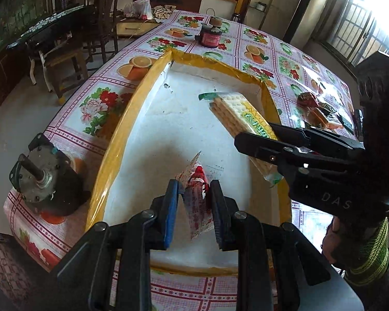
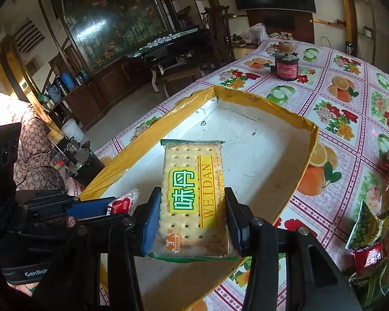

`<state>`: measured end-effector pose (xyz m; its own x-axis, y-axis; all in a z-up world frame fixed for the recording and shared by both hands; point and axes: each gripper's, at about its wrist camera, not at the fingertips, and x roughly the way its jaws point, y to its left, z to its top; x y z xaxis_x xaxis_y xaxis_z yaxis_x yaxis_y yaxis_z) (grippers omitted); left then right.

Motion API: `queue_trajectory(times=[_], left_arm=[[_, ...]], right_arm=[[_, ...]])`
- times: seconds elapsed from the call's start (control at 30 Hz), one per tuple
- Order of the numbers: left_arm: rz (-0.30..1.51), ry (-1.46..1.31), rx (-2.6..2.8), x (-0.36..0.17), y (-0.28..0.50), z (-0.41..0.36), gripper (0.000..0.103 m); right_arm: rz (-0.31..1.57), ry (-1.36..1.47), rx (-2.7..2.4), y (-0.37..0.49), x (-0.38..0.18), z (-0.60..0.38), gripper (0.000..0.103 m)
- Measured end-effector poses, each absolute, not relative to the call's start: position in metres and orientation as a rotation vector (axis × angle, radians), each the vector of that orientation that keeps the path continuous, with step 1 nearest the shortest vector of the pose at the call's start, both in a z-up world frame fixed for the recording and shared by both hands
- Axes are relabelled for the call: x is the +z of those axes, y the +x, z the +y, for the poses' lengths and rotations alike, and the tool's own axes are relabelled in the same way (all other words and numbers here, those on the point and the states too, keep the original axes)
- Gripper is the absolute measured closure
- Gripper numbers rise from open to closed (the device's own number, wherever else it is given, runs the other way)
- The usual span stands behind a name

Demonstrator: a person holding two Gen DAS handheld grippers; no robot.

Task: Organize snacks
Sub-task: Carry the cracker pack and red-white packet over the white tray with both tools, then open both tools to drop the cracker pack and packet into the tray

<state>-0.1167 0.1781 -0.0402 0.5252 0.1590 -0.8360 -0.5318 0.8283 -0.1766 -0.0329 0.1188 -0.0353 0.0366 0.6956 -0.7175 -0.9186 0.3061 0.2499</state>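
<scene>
Left claw (image 1: 193, 208) clamped on red sachet (image 1: 198, 202) above tray (image 1: 111, 140) floor; right claw (image 2: 192, 216) clamped on cracker pack (image 2: 192, 191) over tray. Risks: claws near, collision; thin sachet slipping; pack catching tray rim.

Cracker pack (image 2: 192, 197) and red sachet (image 1: 198, 202) (both gripped) above tray (image 1: 111, 140).

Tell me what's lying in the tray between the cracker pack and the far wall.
Nothing: in the right wrist view, only bare white tray floor lies between the cracker pack and the far wall.
</scene>
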Motion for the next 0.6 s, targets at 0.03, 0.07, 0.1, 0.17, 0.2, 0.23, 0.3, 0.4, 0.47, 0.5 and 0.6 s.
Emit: queue_trajectory(times=[0.03, 0.07, 0.1, 0.17, 0.2, 0.23, 0.3, 0.4, 0.47, 0.5, 0.6], left_arm=[[0.939, -0.446, 0.430, -0.043, -0.116, 0.179, 0.077], [0.947, -0.450, 0.432, -0.046, -0.115, 0.181, 0.077], [0.954, -0.452, 0.434, -0.048, -0.115, 0.183, 0.077], [0.966, -0.454, 0.438, -0.053, -0.113, 0.185, 0.077], [0.971, -0.453, 0.439, -0.055, -0.113, 0.185, 0.077], [0.973, -0.452, 0.441, -0.056, -0.113, 0.186, 0.077], [0.978, -0.452, 0.441, -0.058, -0.112, 0.187, 0.077], [0.986, -0.449, 0.448, -0.062, -0.111, 0.187, 0.077], [0.992, -0.445, 0.456, -0.063, -0.111, 0.187, 0.076], [0.992, -0.446, 0.458, -0.063, -0.111, 0.187, 0.076], [0.998, -0.435, 0.476, -0.062, -0.111, 0.187, 0.071]], right_arm=[[0.881, -0.321, 1.271, -0.033, -0.038, 0.121, 0.057], [0.887, -0.326, 1.269, -0.032, -0.041, 0.124, 0.057], [0.890, -0.333, 1.266, -0.032, -0.044, 0.126, 0.057], [0.895, -0.347, 1.261, -0.032, -0.048, 0.129, 0.057], [0.895, -0.357, 1.258, -0.033, -0.049, 0.130, 0.057], [0.895, -0.368, 1.256, -0.034, -0.050, 0.131, 0.057], [0.895, -0.388, 1.248, -0.036, -0.053, 0.134, 0.057], [0.897, -0.420, 1.238, -0.039, -0.056, 0.136, 0.057], [0.891, -0.444, 1.229, -0.042, -0.058, 0.138, 0.057], [0.885, -0.452, 1.226, -0.043, -0.059, 0.139, 0.057], [0.876, -0.482, 1.211, -0.044, -0.060, 0.142, 0.057]])
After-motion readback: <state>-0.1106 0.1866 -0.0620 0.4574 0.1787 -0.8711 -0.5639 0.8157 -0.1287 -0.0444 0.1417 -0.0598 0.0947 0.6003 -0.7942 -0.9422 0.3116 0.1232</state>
